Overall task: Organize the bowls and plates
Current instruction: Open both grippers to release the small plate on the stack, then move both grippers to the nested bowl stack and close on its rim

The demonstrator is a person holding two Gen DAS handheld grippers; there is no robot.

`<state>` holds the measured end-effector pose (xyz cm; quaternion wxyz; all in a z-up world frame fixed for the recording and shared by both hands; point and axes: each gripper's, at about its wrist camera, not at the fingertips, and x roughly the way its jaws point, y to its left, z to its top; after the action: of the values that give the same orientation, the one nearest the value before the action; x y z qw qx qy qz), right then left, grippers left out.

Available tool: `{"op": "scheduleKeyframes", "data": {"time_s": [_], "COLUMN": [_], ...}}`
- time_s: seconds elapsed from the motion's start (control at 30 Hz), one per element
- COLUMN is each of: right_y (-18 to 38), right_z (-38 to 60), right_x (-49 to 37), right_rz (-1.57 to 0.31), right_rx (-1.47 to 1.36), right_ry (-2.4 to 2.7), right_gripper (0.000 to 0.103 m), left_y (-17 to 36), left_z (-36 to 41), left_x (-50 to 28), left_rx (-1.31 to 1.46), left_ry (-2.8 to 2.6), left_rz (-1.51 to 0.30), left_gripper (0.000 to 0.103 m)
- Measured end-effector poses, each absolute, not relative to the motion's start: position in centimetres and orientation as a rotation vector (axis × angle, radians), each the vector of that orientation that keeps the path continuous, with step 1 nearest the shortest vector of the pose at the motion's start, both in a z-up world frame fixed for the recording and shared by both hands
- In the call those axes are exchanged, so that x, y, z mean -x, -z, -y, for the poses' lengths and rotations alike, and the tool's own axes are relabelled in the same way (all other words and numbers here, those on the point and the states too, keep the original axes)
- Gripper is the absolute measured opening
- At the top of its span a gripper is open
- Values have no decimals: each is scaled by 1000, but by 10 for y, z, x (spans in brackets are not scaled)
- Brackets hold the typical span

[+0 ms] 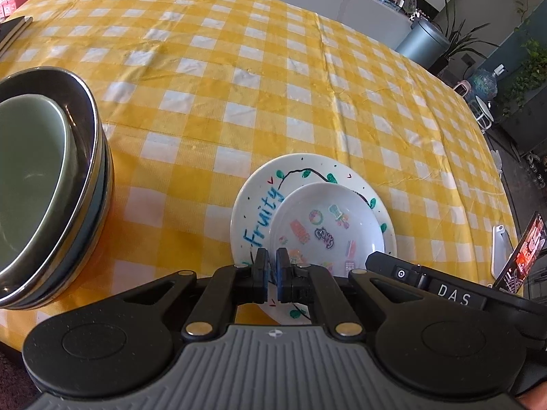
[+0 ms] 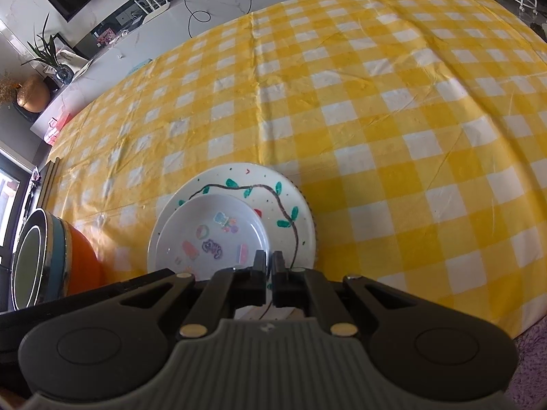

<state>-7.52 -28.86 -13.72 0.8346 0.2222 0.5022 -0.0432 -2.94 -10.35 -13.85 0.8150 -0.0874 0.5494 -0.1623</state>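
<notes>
A large white plate (image 1: 259,198) (image 2: 253,177), lettered "Fruity" and painted with a vine, lies on the yellow checked tablecloth near the front edge. On it rests a smaller white plate (image 1: 321,218) (image 2: 212,229) with cartoon stickers. To the left stands a nested stack of bowls: a green bowl (image 1: 27,171) inside a steel bowl (image 1: 87,130), with an orange bowl (image 2: 82,263) at the bottom. My left gripper (image 1: 272,259) hangs shut over the large plate's near left part. My right gripper (image 2: 270,259) hangs shut over its near right part. Neither holds anything.
The right gripper's black body (image 1: 444,290) sits just right of the left one. A phone on a stand (image 1: 523,253) and a white object (image 1: 499,249) are at the table's right edge. A dark flat item (image 1: 13,30) lies far left. Tablecloth (image 2: 376,119) stretches beyond the plates.
</notes>
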Motion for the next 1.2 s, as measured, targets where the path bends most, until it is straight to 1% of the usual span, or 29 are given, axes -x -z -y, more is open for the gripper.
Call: {"op": "scheduleKeyframes", "data": {"time_s": [0.3,0.4,0.43,0.47,0.5,0.53,0.57,0.6,0.63,0.67,0.93,1.0,1.07,1.2], "right_y": [136,136,136,135,134,134,133,133,132,130,116,112,107,95], "right_z": [285,283,282,282,281,280,280,280,280,281,278,277,275,269], "right_x": [73,72,72,72,71,71,71,71,72,72,74,75,76,75], "right_rz": [-1057,-1051,-1049,-1046,-1044,-1043,-1042,-1038,-1031,-1025,-981,-971,-961,-942], "right_rx": [-412,-385,-376,-368,-358,-350,-347,-347,-348,-347,-304,-293,-289,-275], "right_ry": [104,106,107,109,110,110,111,113,114,114,126,127,126,126], "right_gripper": [0,2,4,4,5,6,11,15,22,27,36,40,48,54], "left_y": [138,138,138,138,138,138,137,136,135,134,123,119,112,93], "left_z": [112,113,113,113,113,112,112,112,112,113,109,107,103,94], "left_x": [29,28,28,28,28,27,27,28,28,28,29,29,29,31], "left_rx": [144,136,134,133,136,141,144,142,136,128,113,110,113,106], "left_ry": [363,367,365,366,370,374,376,378,379,378,378,376,374,363], "left_rz": [-1164,-1161,-1163,-1165,-1165,-1163,-1160,-1158,-1156,-1152,-1137,-1142,-1141,-1105], "left_gripper": [5,6,8,14,17,20,23,24,25,28,35,38,40,44]}}
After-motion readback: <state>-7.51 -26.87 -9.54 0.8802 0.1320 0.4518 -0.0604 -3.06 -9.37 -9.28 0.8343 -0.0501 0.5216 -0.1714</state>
